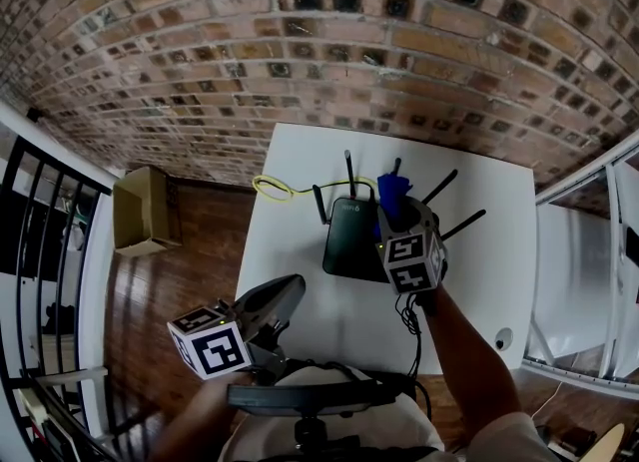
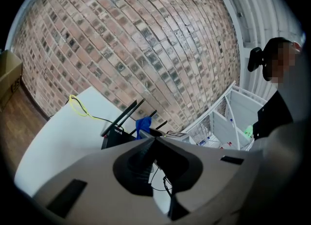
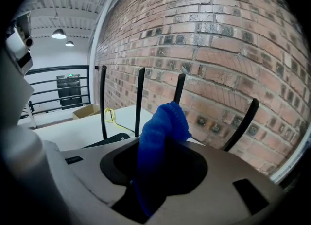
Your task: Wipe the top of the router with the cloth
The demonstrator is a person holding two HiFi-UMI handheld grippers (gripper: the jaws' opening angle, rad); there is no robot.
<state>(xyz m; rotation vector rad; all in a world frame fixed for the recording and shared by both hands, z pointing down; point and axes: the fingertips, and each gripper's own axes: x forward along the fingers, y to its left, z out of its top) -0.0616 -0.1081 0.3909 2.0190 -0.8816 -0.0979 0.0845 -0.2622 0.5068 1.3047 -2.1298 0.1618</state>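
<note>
Gripping what is the right gripper seen to be? (First)

The cloth, blue and soft, is pinched between its jaws, which are drawn in narrow on the lower part, while a loose fold stands above them. It is held over the far right corner of the router, close by the antennas. Whether the top is touched cannot be told. (Second)

And how is the cloth expected to handle? (First)

It is judged light and limp, so pressure would be passed on only where it is backed by the jaw tips. A hold low on the bunch is advised, with some fabric left free for contact. The router is judged light and smooth on the white table. It could be slid by a firm stroke, and the thin antennas could be knocked. (Second)

Is the left gripper placed to steady it? (First)

It is not. Its jaws are pressed together on nothing, and it is held near the body, well apart from the router. (Second)
</note>
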